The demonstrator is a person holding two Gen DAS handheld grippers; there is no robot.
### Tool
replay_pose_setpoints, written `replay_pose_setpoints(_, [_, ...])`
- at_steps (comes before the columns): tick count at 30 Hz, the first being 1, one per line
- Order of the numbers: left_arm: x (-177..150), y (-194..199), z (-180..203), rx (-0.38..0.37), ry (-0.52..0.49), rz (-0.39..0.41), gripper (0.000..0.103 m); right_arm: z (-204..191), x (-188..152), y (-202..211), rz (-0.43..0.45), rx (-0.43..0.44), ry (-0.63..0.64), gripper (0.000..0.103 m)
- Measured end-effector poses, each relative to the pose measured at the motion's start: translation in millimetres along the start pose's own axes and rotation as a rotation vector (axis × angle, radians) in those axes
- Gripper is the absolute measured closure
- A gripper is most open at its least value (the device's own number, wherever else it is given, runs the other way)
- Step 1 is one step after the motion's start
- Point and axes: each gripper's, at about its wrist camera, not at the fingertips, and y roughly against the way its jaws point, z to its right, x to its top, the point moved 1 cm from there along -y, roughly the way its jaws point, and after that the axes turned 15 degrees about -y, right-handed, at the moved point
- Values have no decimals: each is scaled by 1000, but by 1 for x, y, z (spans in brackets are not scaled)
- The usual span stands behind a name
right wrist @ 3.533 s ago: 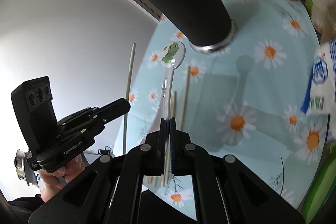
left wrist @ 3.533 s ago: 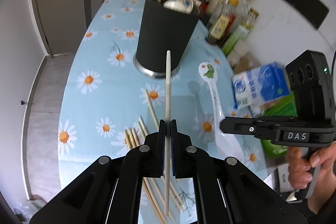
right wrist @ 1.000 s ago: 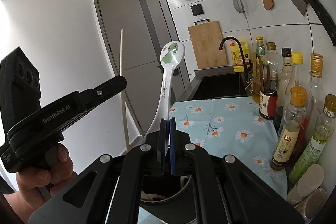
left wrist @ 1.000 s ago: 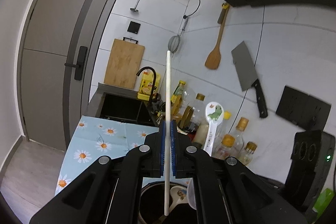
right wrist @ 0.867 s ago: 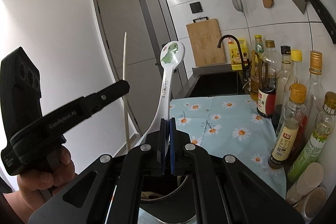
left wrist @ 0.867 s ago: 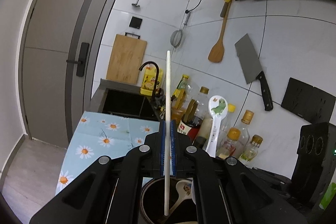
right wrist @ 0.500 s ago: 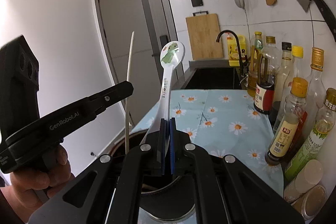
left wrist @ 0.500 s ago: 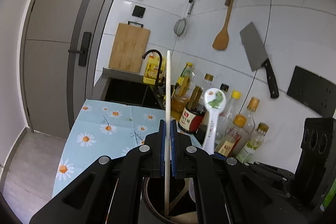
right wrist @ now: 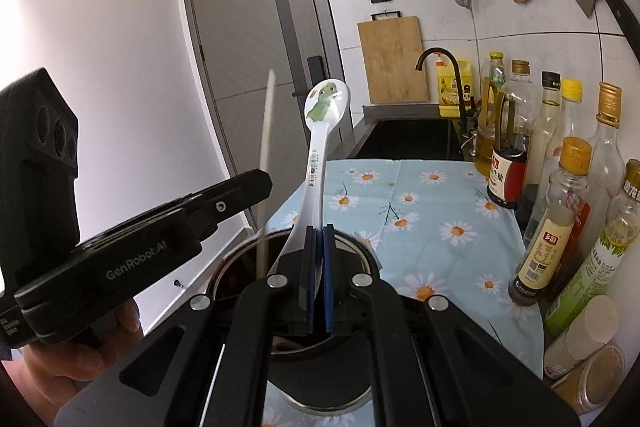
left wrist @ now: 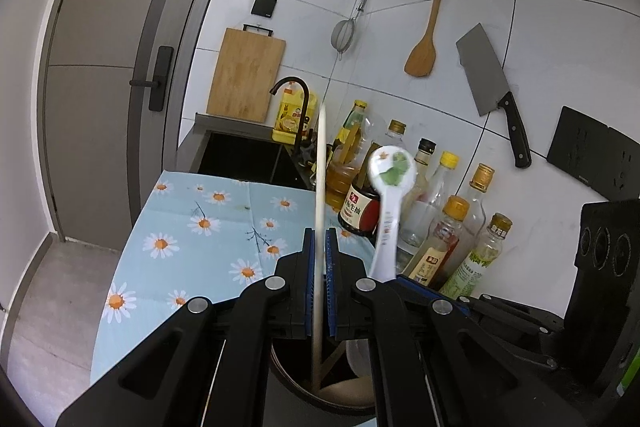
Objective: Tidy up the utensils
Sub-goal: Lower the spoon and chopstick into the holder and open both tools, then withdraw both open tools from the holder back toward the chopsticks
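While the chopstick (left wrist: 320, 187) stands upright with its lower end already inside the dark utensil holder (left wrist: 304, 383), the left claw (left wrist: 319, 283) pinches it at mid-length, so that piece looks nearly delivered but not yet let go. Just beside it, the white spoon (right wrist: 320, 155) with the green dinosaur print is held upright by the right claw (right wrist: 317, 279), pressed onto its handle, directly over the holder's mouth. Other utensils show inside the holder, only in part. What else remains on the flowered worktop (right wrist: 432, 211) cannot be told, since the near part is hidden.
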Motion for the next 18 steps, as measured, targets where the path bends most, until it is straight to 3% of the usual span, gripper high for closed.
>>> replay_pose_setpoints(4, [0,1,0,-9,7,-14,98,6,3,3,-1,6,-46,85])
replay_pose_setpoints(18, [8,20,4,3,10,3,97,9,12,23,22,28,-110,85])
